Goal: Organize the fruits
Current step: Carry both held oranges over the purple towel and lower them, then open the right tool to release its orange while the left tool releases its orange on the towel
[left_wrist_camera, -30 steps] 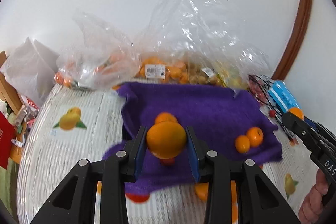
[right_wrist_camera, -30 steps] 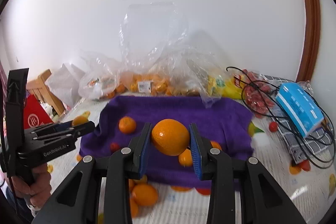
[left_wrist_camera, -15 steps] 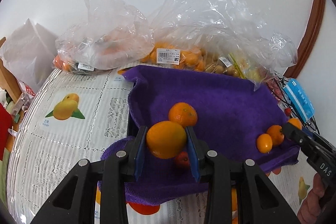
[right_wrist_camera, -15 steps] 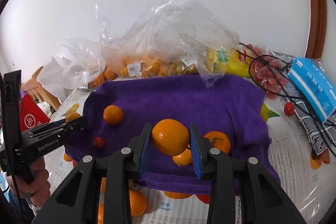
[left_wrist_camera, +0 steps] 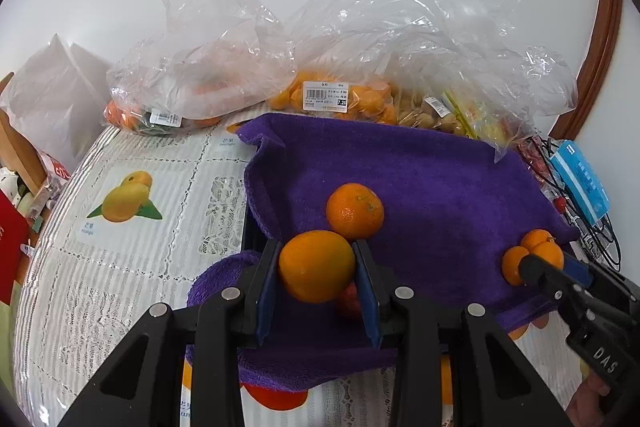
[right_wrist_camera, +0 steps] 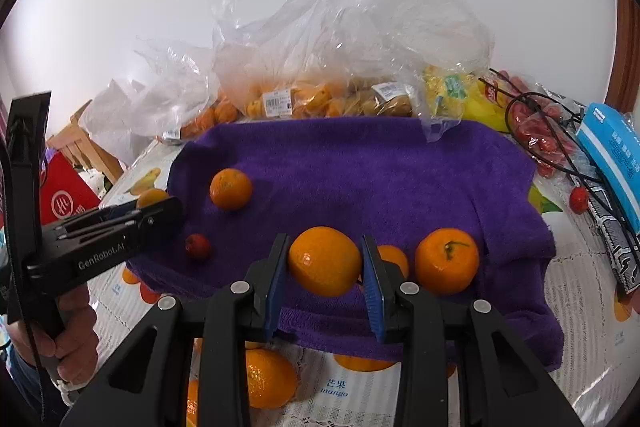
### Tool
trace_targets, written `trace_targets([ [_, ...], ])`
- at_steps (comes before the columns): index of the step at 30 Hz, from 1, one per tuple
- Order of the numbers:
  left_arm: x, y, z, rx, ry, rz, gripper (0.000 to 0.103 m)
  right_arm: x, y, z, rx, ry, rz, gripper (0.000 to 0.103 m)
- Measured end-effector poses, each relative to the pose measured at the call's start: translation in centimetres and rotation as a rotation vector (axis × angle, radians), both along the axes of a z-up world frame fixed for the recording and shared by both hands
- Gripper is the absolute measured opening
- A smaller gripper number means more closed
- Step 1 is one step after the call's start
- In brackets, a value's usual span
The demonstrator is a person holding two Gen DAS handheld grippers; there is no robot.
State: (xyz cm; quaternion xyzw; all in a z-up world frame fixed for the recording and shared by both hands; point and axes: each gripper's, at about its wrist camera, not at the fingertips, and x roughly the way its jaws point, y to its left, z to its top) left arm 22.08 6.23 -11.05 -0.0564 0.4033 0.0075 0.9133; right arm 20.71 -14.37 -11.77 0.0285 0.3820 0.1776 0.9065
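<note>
A purple towel [left_wrist_camera: 420,179] [right_wrist_camera: 360,167] lies on the table. My left gripper [left_wrist_camera: 316,267] is shut on an orange [left_wrist_camera: 317,265] over the towel's near left part, just before a loose orange [left_wrist_camera: 354,211] and above a small red fruit [left_wrist_camera: 349,301]. My right gripper [right_wrist_camera: 325,263] is shut on another orange [right_wrist_camera: 325,261] over the towel's near edge, beside two oranges [right_wrist_camera: 447,262] lying on the towel. The left gripper also shows in the right wrist view [right_wrist_camera: 160,205], with the loose orange [right_wrist_camera: 231,188] and red fruit [right_wrist_camera: 198,246] near it.
Clear plastic bags of fruit [left_wrist_camera: 340,95] [right_wrist_camera: 320,99] stand behind the towel by the wall. A blue box [right_wrist_camera: 612,155], black cables [right_wrist_camera: 560,155] and red fruits lie to the right. Loose oranges [right_wrist_camera: 268,377] lie on the tablecloth before the towel. A red box [right_wrist_camera: 68,195] stands at left.
Both grippers have moved forward and lower toward the towel, each still holding its orange; the fruits on the towel now appear larger and closer.
</note>
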Motion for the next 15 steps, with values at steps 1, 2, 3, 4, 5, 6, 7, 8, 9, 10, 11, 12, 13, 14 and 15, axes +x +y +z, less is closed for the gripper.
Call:
trace_targets([
  [1,0.03,0.02,-0.07,0.002,0.002,0.002,0.034,-0.01,0.14,-0.12,-0.006,0.002,0.003,0.034],
  [2,0.06,0.02,-0.12,0.004,0.004,0.003,0.034,0.01,0.28,-0.26,-0.015,0.006,0.003,0.034],
  [3,0.08,-0.01,-0.17,0.005,0.007,0.003,0.034,0.03,0.38,-0.36,-0.019,0.007,0.001,0.034],
  [4,0.1,-0.02,-0.21,0.005,0.009,0.003,0.034,0.0,0.42,-0.43,-0.021,0.009,0.001,0.034],
  [5,0.09,-0.02,-0.22,0.004,0.01,0.003,0.034,0.0,0.48,-0.53,-0.023,0.013,0.005,0.034],
  [6,0.09,-0.04,-0.23,0.005,0.011,0.002,0.034,0.03,0.52,-0.62,-0.028,0.017,0.004,0.034],
  [7,0.09,-0.07,-0.25,0.008,0.012,0.0,0.034,0.05,0.53,-0.68,-0.031,0.019,0.001,0.034],
  [8,0.08,-0.09,-0.27,0.009,0.012,0.001,0.034,0.11,0.51,-0.75,-0.032,0.022,0.0,0.035],
  [9,0.1,-0.12,-0.32,0.01,0.014,0.0,0.034,0.18,0.51,-0.79,-0.033,0.026,0.0,0.035],
  [10,0.14,-0.14,-0.36,0.011,0.018,-0.002,0.034,0.24,0.51,-0.84,-0.034,0.03,0.0,0.035],
  [11,0.17,-0.16,-0.42,0.011,0.021,-0.002,0.034,0.28,0.51,-0.9,-0.036,0.035,0.0,0.035],
  [12,0.19,-0.17,-0.46,0.01,0.022,-0.003,0.034,0.31,0.51,-0.95,-0.04,0.037,-0.002,0.035],
  [13,0.22,-0.18,-0.52,0.009,0.024,-0.005,0.034,0.35,0.54,-0.97,-0.047,0.038,-0.005,0.035],
  [14,0.22,-0.19,-0.53,0.008,0.025,-0.006,0.034,0.34,0.53,-0.96,-0.056,0.035,-0.009,0.035],
  [15,0.23,-0.21,-0.53,0.008,0.025,-0.006,0.034,0.35,0.48,-0.94,-0.058,0.033,-0.011,0.035],
])
